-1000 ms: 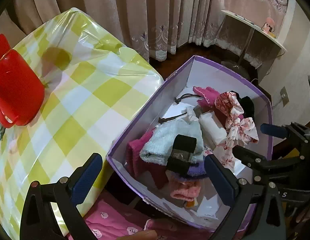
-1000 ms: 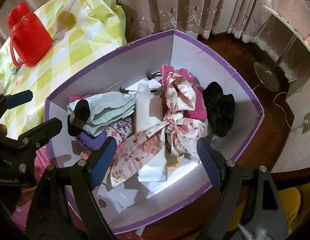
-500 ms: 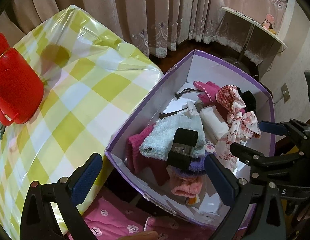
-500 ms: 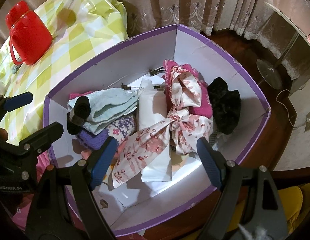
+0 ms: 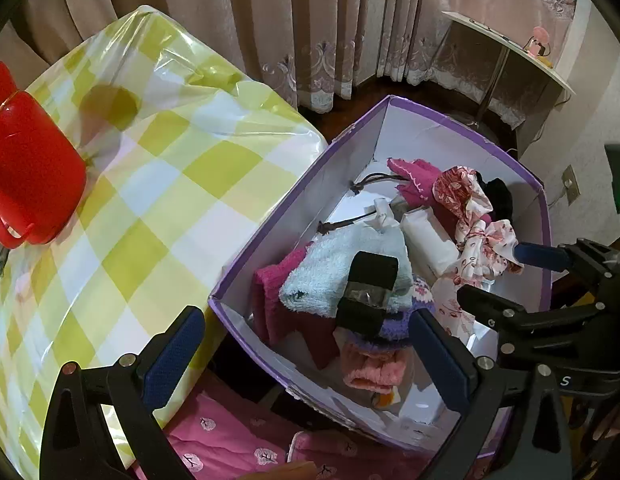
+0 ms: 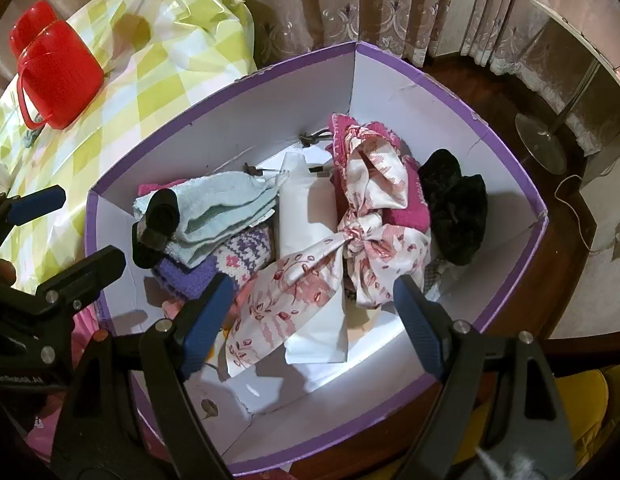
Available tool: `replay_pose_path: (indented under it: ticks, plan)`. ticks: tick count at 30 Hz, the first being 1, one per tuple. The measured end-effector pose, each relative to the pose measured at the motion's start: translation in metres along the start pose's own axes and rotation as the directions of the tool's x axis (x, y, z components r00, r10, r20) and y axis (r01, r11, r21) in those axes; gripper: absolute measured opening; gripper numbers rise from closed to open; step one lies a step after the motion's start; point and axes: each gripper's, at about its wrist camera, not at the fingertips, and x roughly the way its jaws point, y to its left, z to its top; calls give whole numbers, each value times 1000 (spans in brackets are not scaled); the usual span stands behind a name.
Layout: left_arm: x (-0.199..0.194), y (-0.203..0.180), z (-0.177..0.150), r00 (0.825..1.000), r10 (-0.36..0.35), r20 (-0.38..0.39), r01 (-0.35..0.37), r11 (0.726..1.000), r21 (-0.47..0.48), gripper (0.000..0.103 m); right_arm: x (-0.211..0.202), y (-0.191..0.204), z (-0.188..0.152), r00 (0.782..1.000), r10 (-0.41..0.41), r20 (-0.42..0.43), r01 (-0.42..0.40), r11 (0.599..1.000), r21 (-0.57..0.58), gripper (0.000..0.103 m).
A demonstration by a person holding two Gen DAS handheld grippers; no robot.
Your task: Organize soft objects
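Compared with a second ago: box (image 6: 510,264) slightly shifted in view, soft items (image 6: 362,240) inside unmoved, left gripper (image 5: 306,352) and right gripper (image 6: 314,312) hovering wide open and empty above; no pick begun, sorting still pending.

A lived-in room of a home is shown. Long pleated curtains (image 5: 294,20) with embroidered lace hems are hung down to a dark wooden floor (image 6: 490,92). A surface is covered with a yellow-and-white checked plastic tablecloth (image 5: 158,184), on which red plastic mugs (image 6: 56,76) are set. A small white side table (image 5: 510,46) on a metal stand is placed by the wall, where a socket plate (image 5: 571,190) is fitted. A cardboard box (image 6: 390,80) is filled with towels and knitted clothing.
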Motion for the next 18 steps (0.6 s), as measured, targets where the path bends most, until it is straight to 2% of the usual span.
replay_pose_path:
  ticks: [18]
  plan:
    - [4, 4, -1, 1000, -13, -23, 13, 1000, -10, 103, 5, 1, -1, 1000, 4, -10, -4, 1000, 7, 84]
